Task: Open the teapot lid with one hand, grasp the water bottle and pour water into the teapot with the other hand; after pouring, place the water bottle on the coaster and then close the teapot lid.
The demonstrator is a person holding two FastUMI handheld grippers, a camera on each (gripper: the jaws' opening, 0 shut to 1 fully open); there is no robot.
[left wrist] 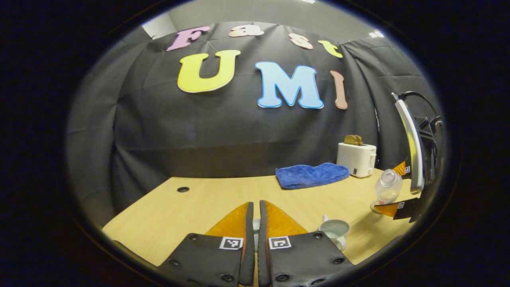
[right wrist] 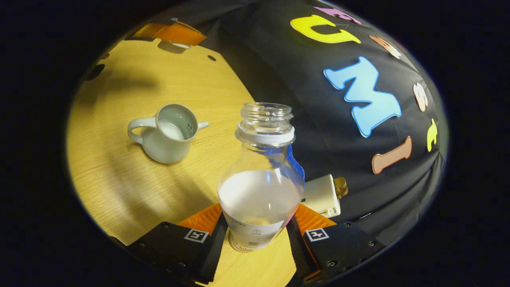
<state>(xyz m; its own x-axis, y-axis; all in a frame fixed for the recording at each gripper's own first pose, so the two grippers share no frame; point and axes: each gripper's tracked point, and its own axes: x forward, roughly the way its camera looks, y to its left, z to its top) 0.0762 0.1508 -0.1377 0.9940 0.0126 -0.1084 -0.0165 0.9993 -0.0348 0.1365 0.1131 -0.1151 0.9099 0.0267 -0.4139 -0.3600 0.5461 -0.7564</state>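
A pale wooden table (right wrist: 119, 191) stands in front of a black cloth wall. In the right gripper view, one clear plastic water bottle (right wrist: 261, 179) sits between the two fingers of the right gripper (right wrist: 255, 235), which press against its lower sides and hold it. The bottle has no cap. Its open mouth points up and away from the camera, its long axis tilted against the table, and water fills roughly its lower half. A round coaster (right wrist: 239, 245) shows on the table just under the bottle's base; whether the base touches it cannot be told.

To the left of the bottle, well apart from it, stands one pale ceramic teapot (right wrist: 165, 133) with its lid off. It is upright, its mouth open to the ceiling, handle to the left and short spout to the right in this view. A little water lies inside.

In the left gripper view, the left gripper (left wrist: 255, 235) is raised above the table with its two fingers drawn nearly together on a small pale object, the teapot lid (left wrist: 255, 226), mostly hidden between them. The teapot (left wrist: 334, 232) is just to its right, and the tilted bottle (left wrist: 388, 186) farther right.

At the back of the table lie one folded blue cloth (left wrist: 311, 175) and one white toaster (left wrist: 356, 158) with a slice of bread in its slot.
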